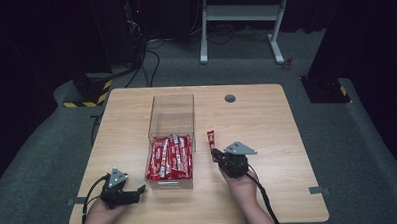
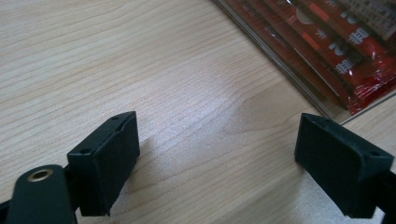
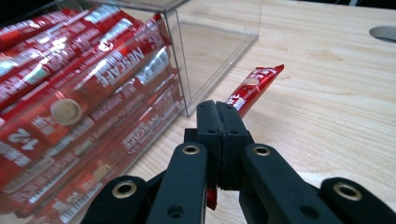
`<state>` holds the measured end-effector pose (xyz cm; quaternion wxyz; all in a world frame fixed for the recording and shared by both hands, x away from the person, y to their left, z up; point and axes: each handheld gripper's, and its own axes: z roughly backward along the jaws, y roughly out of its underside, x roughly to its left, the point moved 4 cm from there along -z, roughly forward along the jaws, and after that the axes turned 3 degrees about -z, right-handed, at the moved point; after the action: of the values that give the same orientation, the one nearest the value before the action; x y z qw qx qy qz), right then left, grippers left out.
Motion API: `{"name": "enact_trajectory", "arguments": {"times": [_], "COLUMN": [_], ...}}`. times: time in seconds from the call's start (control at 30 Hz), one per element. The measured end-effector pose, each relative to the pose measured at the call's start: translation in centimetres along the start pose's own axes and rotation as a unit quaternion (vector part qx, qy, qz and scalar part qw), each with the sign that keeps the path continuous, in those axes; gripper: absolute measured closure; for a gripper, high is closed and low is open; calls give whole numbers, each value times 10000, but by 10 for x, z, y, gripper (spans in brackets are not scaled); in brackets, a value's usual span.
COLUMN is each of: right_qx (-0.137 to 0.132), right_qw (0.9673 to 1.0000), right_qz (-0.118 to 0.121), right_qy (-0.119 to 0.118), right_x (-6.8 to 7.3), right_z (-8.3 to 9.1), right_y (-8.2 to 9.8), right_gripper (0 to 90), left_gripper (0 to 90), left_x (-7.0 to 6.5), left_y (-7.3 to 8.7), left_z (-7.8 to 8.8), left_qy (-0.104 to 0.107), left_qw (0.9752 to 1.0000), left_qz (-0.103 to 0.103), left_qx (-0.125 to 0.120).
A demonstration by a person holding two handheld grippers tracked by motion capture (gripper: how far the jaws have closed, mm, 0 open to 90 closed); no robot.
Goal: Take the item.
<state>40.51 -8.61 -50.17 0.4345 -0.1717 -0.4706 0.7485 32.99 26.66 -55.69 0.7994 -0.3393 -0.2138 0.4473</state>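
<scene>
Right gripper view shows my right tool (image 3: 219, 112) pressed together on a slim red foil coffee sachet (image 3: 252, 88), which I am pinching near one end so that the rest of its length sticks out ahead of the jaws, angled up and away over the light wooden tabletop (image 3: 327, 102). I judge I hold it by the tail like this so the free end can lead into the clear plastic open-topped box (image 3: 219, 42) that stands just off to the tool's left side, where a stack of matching red sachets (image 3: 79, 102) already fills the nearer half behind the transparent wall. In the high view the right tool (image 1: 219, 154) sits just beside the box (image 1: 170, 109), with the pinched sachet (image 1: 211, 138) pointing away from me, alongside the box rather than over it, so the drop is not yet made. My left tool (image 2: 217, 154) is spread wide with nothing between its jaws, resting low over bare wood; ahead of it and to its right lies the box corner with its sachets (image 2: 336, 42). I read that as parking it close enough to steady the box if it slides.
</scene>
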Motion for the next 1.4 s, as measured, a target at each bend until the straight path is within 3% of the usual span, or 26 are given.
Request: {"name": "enact_trajectory", "arguments": {"times": [0.53, 1.17, 1.4], "right_qx": [354, 603, 584], "right_qw": [9993, 9982, 9983], "right_qz": [-63, -17, -2], "right_qy": [43, 18, 7], "right_x": [-4, 1, 1], "right_z": [-18, -28, -28], "right_y": [16, 25, 24], "right_gripper": [898, 873, 846], "left_gripper": [142, 142, 142], "left_x": [0, -1, -1], "left_y": [0, 0, 0], "left_z": [0, 0, 0], "left_qy": [2, 6, 8], "left_qw": [10000, 10000, 10000], "left_qz": [1, 10, 11], "left_qx": [-4, -16, -15]}}
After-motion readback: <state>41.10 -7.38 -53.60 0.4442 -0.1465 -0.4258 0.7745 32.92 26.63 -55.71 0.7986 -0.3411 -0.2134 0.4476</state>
